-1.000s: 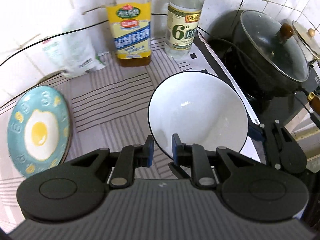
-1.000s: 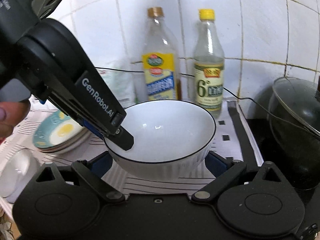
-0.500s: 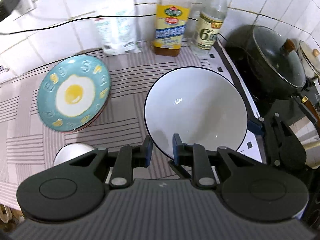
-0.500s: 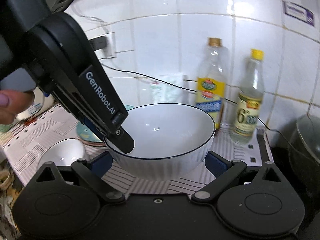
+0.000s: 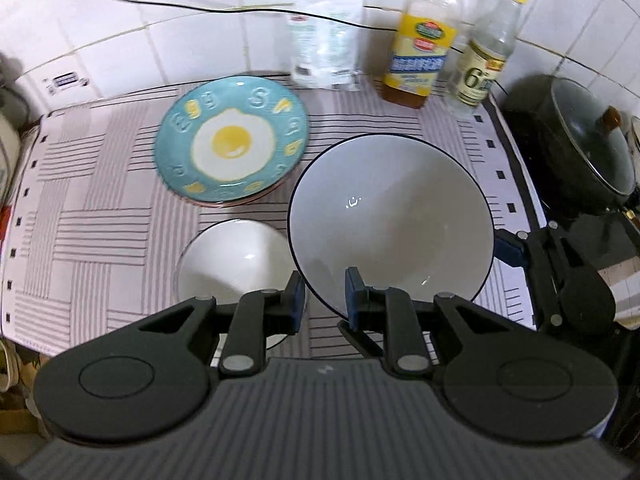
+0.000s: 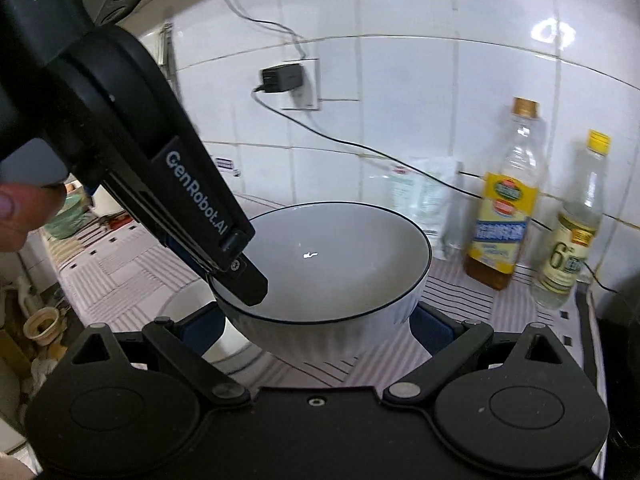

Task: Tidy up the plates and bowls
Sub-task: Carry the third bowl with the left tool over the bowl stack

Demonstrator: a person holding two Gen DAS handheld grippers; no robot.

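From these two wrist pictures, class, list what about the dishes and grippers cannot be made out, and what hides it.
- Small bowl: near rim hidden by left gripper; right view, behind the large bowl.
- Egg plate: dishes stacked beneath show only edges.
- Right gripper: pad contact hidden by the large bowl's wall.
- Bottle labels: too blurred to read.

Two bottles (image 5: 420,40), lidded pot (image 5: 588,140), charger (image 6: 282,78)

White bowl (image 5: 390,220); teal egg-print plate (image 5: 232,142)
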